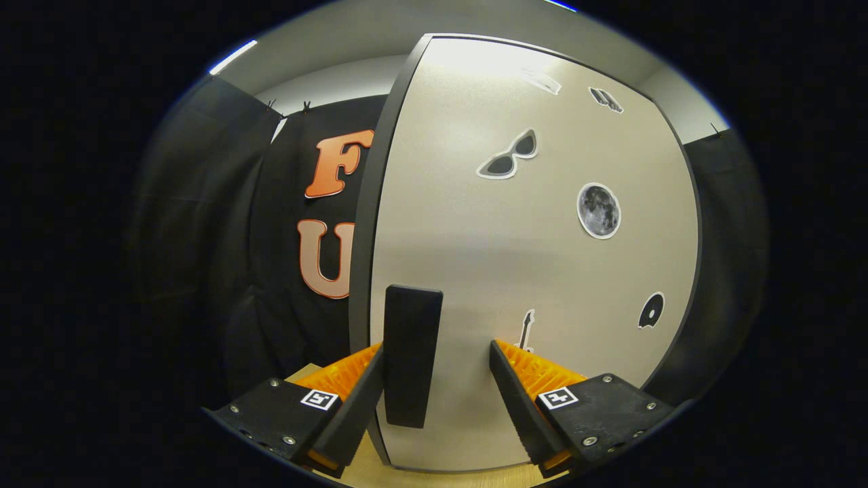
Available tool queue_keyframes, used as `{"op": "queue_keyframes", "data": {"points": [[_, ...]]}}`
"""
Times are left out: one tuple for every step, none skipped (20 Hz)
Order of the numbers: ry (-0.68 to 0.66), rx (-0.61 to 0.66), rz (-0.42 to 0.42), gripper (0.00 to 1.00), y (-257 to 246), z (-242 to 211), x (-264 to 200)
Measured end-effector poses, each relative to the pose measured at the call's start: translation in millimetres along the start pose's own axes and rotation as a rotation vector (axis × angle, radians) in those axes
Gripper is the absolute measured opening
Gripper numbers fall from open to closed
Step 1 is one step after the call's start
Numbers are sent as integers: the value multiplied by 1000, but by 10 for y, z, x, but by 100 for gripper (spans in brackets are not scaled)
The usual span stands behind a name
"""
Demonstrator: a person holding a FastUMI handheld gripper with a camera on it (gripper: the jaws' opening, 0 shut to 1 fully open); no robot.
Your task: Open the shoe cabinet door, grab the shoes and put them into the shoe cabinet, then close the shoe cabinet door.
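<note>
1. Shoe cabinet door (529,271) stands just ahead of the gripper (437,379), upright and very near, its dark left edge running up beside the booth's black cloth wall (203,237).
2. Its handle (412,356), a dark upright bar, sits low near the door's left edge, between the two fingers; the left finger (352,407) lies right against the handle's left side, while the right finger (519,407) stands apart from it, with bare door showing in the gap.
3. The fingers are spread and grasp nothing; only one of them meets the handle.
4. The door is pale and lightly speckled with a thin dark frame, and it is closed flat, so the cabinet's inside is hidden.
5. Stickers dot the door: sunglasses (508,157), a small guitar (526,330), a moon (599,211), a disc (651,310).
6. A light wooden tabletop (366,471) shows below the fingers.
</note>
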State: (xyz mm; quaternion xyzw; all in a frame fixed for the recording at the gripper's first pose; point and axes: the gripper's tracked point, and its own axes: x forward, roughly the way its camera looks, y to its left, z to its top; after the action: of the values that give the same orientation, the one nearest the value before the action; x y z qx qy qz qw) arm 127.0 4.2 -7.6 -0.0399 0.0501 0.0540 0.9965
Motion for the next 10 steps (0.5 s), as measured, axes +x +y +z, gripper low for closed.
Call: {"op": "queue_keyframes", "data": {"points": [[-4,17,2,92,5,24,-21],[-15,29,1,92,-4,52,-45],[-19,33,2,92,-7,74,-91],[-25,37,0,93,-20,87,-171],[-29,45,4,93,-17,114,-252],[-37,50,1,93,-37,154,-373],[-45,53,-4,93,-62,204,-478],[-50,50,-11,93,-95,226,-603],[-55,44,-20,93,-130,255,-726],[-59,39,-31,93,-180,281,-862]]}}
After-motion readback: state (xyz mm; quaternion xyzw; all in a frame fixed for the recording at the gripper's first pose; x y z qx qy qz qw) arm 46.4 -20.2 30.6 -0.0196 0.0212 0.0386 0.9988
